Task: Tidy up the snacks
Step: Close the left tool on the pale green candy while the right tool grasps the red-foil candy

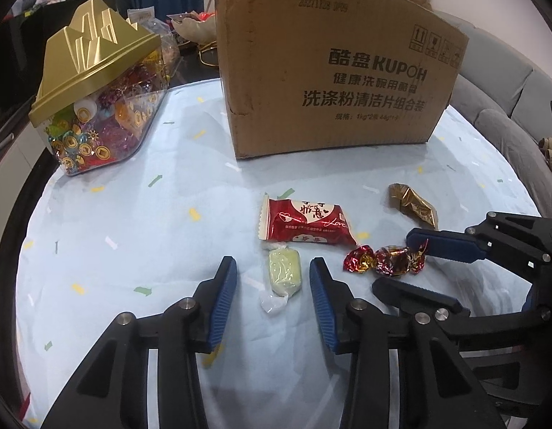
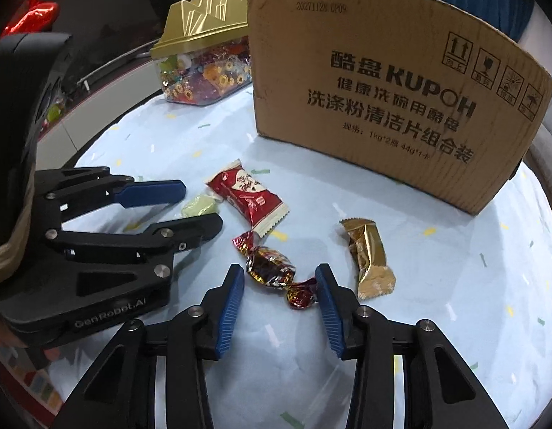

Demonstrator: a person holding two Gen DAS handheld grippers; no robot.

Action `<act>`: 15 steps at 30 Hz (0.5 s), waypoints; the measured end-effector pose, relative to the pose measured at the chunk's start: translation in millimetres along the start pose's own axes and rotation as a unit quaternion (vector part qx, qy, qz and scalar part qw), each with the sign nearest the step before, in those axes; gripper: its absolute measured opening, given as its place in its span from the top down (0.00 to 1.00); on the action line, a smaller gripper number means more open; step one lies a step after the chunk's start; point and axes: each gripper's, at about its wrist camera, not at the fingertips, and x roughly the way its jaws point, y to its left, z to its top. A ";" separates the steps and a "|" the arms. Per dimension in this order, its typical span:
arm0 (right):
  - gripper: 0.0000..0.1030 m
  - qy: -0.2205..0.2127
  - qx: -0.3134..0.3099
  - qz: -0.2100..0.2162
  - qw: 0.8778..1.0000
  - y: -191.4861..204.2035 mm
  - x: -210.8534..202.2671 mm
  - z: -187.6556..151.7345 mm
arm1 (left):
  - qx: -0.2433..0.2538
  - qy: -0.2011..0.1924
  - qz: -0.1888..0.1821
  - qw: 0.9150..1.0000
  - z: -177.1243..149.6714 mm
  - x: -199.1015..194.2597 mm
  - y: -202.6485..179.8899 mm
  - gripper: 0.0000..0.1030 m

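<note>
Tablecloth (image 1: 133,250) (pale blue) bears sweets (image 1: 285,274).

The cardboard box (image 2: 383,89) blocks the right end of the gold-lidded candy jar (image 2: 204,53) in the right wrist view, and whatever sits inside or behind the box stays out of sight. Left of the box, the left gripper (image 2: 201,207) covers part of the pale green candy (image 2: 199,207). The small print under the box's large lettering is too blurred to read.
</note>
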 end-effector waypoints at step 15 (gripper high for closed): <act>0.76 -0.006 0.008 0.003 1.000 -1.0 -7.1 1.4 | 0.006 0.004 -0.001 1.000 -0.5 -1.5 -2.2 0.81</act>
